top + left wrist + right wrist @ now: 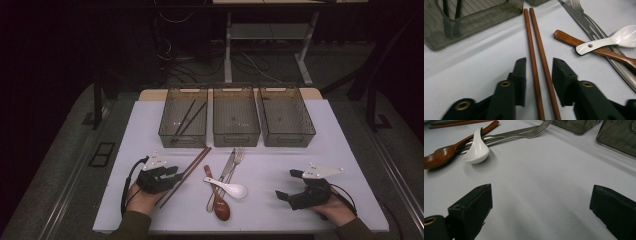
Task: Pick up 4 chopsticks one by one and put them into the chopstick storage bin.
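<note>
We're at the grab step: left gripper (539,75), jaws apart w/ the pair of reddish-brown wooden chopsticks (537,57) between, near the desk's (320,150) left edge; next: squeeze, lift.

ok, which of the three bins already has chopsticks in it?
The leftmost bin: a dark chopstick pair lies inside. The middle bin and right bin look empty.
</note>
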A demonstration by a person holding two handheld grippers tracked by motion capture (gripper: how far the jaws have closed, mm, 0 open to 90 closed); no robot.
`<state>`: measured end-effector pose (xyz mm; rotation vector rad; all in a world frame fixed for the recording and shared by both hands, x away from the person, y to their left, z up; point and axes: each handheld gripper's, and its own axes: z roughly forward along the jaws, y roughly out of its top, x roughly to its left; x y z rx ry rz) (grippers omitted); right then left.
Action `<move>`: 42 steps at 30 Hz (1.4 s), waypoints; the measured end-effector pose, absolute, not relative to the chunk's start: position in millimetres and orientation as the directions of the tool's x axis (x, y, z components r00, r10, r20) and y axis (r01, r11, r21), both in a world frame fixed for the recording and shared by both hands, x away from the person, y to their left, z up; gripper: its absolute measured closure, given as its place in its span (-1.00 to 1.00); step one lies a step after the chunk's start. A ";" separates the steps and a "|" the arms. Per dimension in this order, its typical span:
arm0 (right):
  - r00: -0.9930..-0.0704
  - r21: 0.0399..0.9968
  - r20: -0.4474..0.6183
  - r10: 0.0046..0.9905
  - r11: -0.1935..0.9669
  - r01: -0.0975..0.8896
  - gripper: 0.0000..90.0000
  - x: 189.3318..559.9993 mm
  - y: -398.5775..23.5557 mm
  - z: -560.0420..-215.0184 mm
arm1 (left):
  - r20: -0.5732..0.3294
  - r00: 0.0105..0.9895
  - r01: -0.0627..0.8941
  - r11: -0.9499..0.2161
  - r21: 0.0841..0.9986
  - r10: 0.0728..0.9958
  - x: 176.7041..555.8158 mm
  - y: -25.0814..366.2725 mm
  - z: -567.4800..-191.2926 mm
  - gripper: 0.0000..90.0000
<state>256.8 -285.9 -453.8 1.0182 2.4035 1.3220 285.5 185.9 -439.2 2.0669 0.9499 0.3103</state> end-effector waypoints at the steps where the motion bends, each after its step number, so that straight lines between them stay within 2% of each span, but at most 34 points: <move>1: -0.738 0.808 0.134 0.661 0.358 0.468 -0.91 256.8 -285.8 -453.9 | -0.111 0.682 0.524 -0.377 0.764 0.723 286.7 186.3 -439.9 0.48; 12: -0.738 0.806 0.131 0.662 0.362 0.468 -0.91 257.2 -285.7 -454.1 | -0.138 0.679 0.557 -0.383 0.737 0.721 293.0 184.6 -446.0 0.67; 20: -0.738 0.806 0.130 0.662 0.363 0.468 -0.91 257.2 -285.7 -454.2 | -0.103 0.693 0.553 -0.435 0.711 0.713 294.5 179.9 -448.3 0.73; 27: -0.738 0.805 0.131 0.662 0.364 0.469 -0.91 257.3 -285.6 -454.3 | -0.096 0.685 0.556 -0.432 0.710 0.722 294.7 179.2 -448.7 0.82; 42: -0.741 0.806 0.130 0.659 0.365 0.466 -0.91 257.1 -285.7 -454.1 | -0.085 0.663 0.582 -0.441 0.683 0.744 296.5 174.5 -444.7 0.86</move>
